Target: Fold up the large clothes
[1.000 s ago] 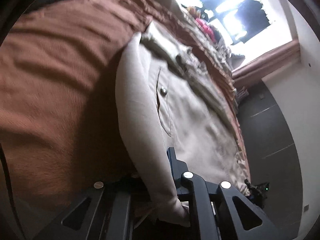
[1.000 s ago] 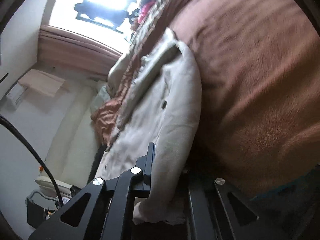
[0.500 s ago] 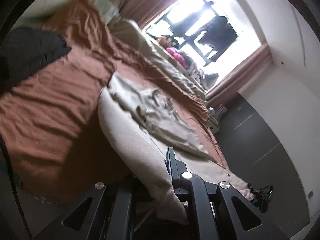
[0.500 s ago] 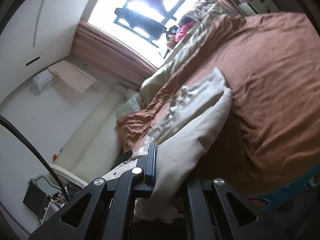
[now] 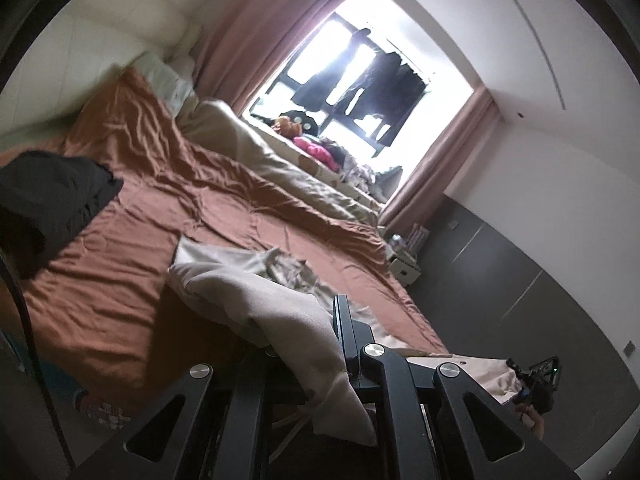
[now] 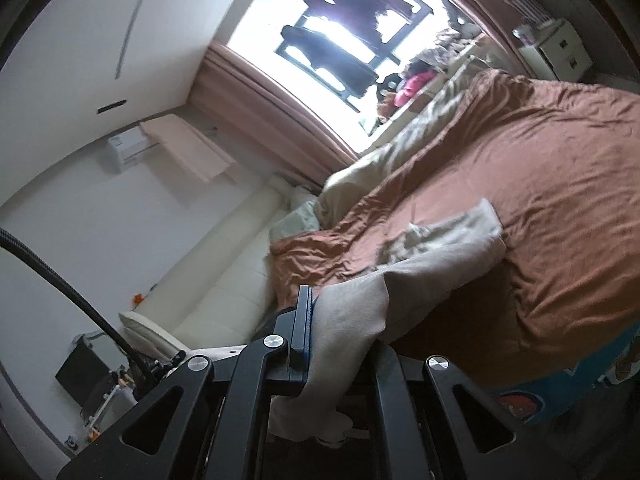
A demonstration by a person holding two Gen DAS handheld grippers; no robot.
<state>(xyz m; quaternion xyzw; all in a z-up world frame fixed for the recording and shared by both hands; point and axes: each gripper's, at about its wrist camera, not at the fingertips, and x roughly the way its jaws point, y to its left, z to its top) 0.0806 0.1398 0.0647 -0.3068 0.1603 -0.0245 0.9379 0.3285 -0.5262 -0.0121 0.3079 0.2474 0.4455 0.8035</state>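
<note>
I hold a beige garment (image 5: 280, 320) by one edge with both grippers: the left gripper (image 5: 340, 364) and the right gripper (image 6: 340, 344) each have their fingers pinched narrow on the cloth, which hangs between them while its far end lies crumpled on the brown bedspread (image 5: 132, 280). To do this lift well, I judge I should keep both grips level with each other and the edge taut between them. The far end should drag flat, clear of the black clothing (image 5: 52, 196) lying well apart on the bed.
</note>
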